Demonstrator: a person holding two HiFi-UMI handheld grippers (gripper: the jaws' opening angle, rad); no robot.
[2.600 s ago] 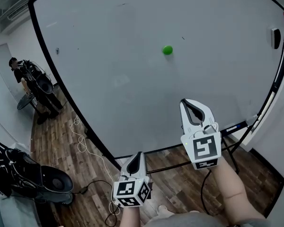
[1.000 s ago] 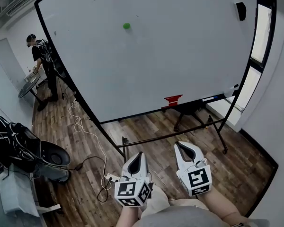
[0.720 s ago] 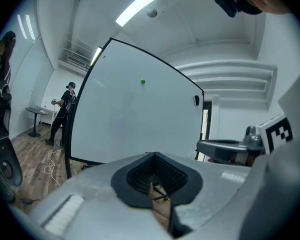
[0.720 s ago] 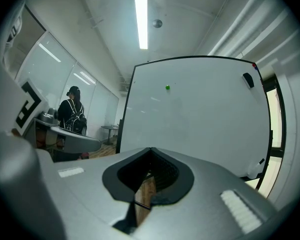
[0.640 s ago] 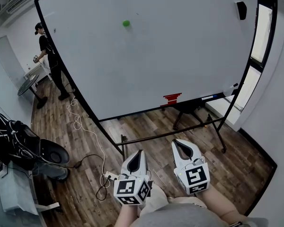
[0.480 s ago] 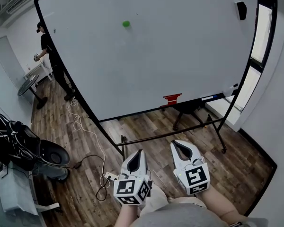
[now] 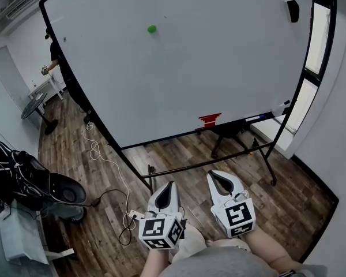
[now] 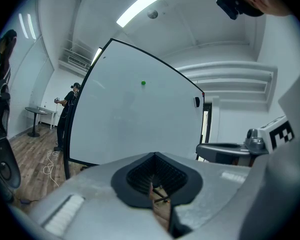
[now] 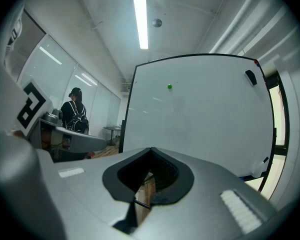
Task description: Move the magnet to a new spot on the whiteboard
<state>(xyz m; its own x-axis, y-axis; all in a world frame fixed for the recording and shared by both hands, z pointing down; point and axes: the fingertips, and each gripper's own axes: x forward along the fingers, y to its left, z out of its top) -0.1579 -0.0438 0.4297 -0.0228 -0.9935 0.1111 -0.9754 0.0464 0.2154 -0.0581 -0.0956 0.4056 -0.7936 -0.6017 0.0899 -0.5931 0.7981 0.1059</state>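
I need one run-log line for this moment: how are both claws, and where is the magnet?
left claw: shut, empty, low | right claw: shut, empty, low | green magnet: on whiteboard, upper part, apart from both claws

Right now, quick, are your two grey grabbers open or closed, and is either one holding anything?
Left gripper: grey jaws closed, holding nothing.
Right gripper: grey jaws closed, holding nothing.

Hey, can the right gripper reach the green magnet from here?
Probably not from here. The right gripper is low by the body, shut; the magnet sits high on the whiteboard, across the floor.
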